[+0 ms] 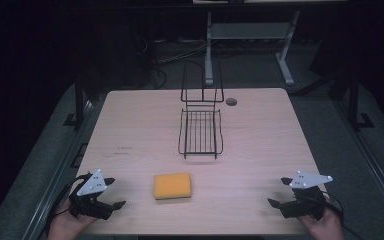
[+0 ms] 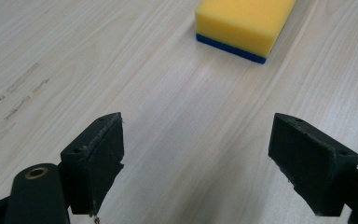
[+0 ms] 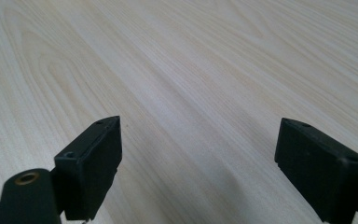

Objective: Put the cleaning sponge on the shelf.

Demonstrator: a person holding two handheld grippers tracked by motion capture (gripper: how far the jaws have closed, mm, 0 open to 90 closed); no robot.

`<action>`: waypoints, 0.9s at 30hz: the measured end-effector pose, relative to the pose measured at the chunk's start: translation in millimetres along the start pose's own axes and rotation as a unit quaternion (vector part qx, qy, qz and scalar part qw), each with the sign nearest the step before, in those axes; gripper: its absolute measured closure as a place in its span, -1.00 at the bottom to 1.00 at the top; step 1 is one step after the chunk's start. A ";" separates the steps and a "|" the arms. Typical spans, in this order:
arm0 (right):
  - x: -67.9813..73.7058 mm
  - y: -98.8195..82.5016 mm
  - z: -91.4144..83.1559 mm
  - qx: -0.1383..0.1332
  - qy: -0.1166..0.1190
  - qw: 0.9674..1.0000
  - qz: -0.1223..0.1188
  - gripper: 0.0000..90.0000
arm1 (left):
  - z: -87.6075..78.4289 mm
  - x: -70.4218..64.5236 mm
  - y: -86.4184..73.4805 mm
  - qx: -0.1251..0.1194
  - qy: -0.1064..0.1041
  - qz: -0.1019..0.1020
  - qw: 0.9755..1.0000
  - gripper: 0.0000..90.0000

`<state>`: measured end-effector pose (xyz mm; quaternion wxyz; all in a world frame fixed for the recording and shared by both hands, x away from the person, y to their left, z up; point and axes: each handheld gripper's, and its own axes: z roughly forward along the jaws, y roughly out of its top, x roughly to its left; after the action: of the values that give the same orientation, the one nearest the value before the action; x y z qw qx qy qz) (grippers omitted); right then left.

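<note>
From the high view, 1 yellow sponge (image 1: 172, 186) sits at 6 o'clock on the table (image 1: 260, 145), 1 wire rack (image 1: 200, 132) just past centre toward 12, and the left gripper (image 1: 114, 194) and right gripper (image 1: 275, 192) wait at 7 and 5, so I'd guess nothing's started. Left gripper view: jaws wide apart and empty, sponge up at 1 o'clock, so the next move is probably reaching over to grab it. Right gripper view: jaws spread too, over bare wood.

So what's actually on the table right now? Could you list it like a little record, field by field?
surface: light wooden table
sponge: yellow with a blue underside, lying flat near the person's edge, between the two claws
rack: black wire rack, empty, beyond the sponge toward the far edge
left claw: open, holding nothing, resting at the near left corner
right claw: open, holding nothing, at the near right corner
contact: neither claw touches the sponge or the rack
</note>
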<state>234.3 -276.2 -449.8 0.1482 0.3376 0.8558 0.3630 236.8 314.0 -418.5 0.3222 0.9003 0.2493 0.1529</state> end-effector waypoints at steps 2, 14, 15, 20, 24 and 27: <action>-0.1 -0.2 0.1 0.000 0.000 1.000 0.001 -0.68 | -0.5 0.2 1.9 -0.001 -0.004 0.001 1.000 -0.61; 3.2 2.5 1.8 0.000 0.007 1.000 -0.002 -0.68 | 1.0 1.5 23.7 0.013 -0.024 0.030 0.999 -0.61; 3.0 2.7 0.9 0.000 0.008 1.000 -0.005 -0.68 | 1.0 1.5 26.6 0.013 -0.024 0.036 0.999 -0.61; 2.2 2.4 0.8 -0.001 0.008 1.000 -0.001 -0.68 | 2.9 3.1 38.9 0.014 -0.028 0.044 0.999 -0.61; 2.4 3.1 0.8 -0.003 0.012 1.000 -0.001 -0.69 | 7.3 3.8 45.6 0.017 -0.036 0.048 0.998 -0.61; 1.9 3.1 1.2 0.000 0.013 1.000 -0.003 -0.69 | 10.9 2.6 50.9 0.020 -0.042 0.050 0.998 -0.61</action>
<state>235.0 -272.7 -448.5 0.1380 0.3303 0.8584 0.3673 261.6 276.0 -392.9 0.3064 0.9234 0.1937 0.1259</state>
